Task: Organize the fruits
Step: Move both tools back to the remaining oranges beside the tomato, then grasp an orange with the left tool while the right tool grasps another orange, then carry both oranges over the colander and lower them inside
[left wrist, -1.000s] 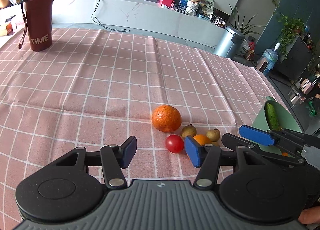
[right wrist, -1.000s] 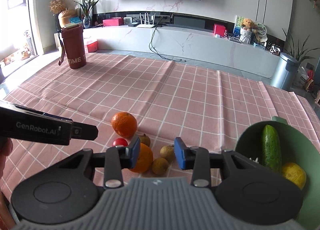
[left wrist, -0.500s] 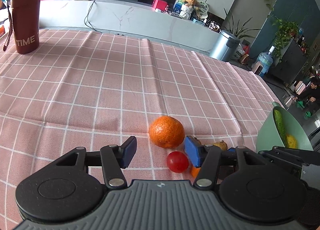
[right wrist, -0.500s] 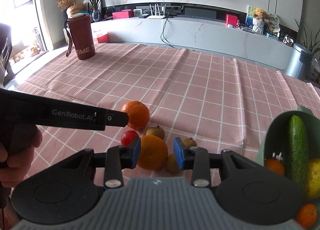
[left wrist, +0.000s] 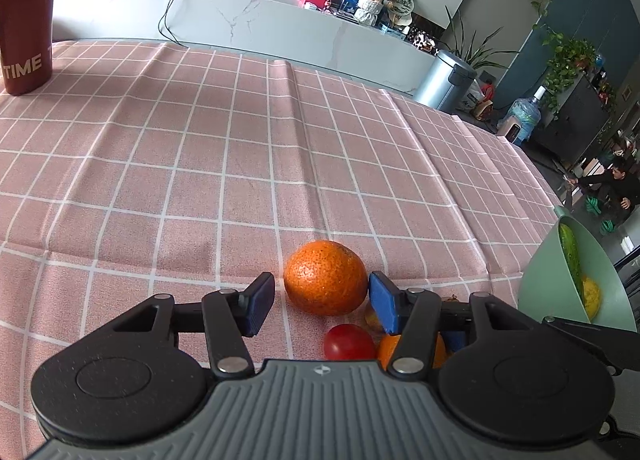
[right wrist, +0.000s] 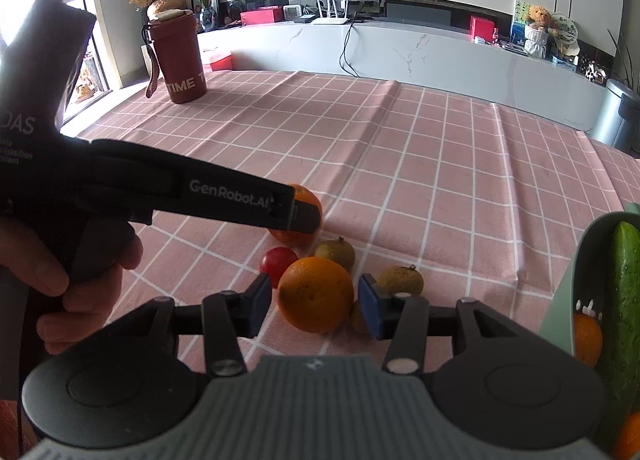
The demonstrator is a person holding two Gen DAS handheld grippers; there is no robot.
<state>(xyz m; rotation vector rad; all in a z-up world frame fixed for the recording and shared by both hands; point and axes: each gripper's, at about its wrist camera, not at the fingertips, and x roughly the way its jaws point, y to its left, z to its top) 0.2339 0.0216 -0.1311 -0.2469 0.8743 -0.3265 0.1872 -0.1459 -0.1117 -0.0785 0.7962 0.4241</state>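
Fruit lies in a cluster on the pink checked cloth. My left gripper [left wrist: 322,302] is open with its blue pads either side of a rough-skinned orange [left wrist: 325,278]; the right pad is at its skin. A red tomato [left wrist: 349,342] and a smooth orange [left wrist: 412,348] lie nearer me. My right gripper [right wrist: 316,306] is open around the smooth orange [right wrist: 316,294], not touching. The tomato [right wrist: 277,260] and brownish-yellow small fruits [right wrist: 336,253] [right wrist: 401,280] sit beside it. The left gripper's body [right wrist: 224,196] partly hides the rough orange [right wrist: 304,200].
A green bowl [right wrist: 580,260] at the right holds a cucumber [right wrist: 624,300] and oranges; it also shows in the left wrist view [left wrist: 548,268]. A maroon TIME tumbler [right wrist: 178,60] stands at the far left of the cloth. A trash bin [left wrist: 444,80] stands beyond the table.
Both grippers have moved forward and down toward the fruit. The left one now straddles the rough orange, the right one straddles the smooth orange. Both stay open.
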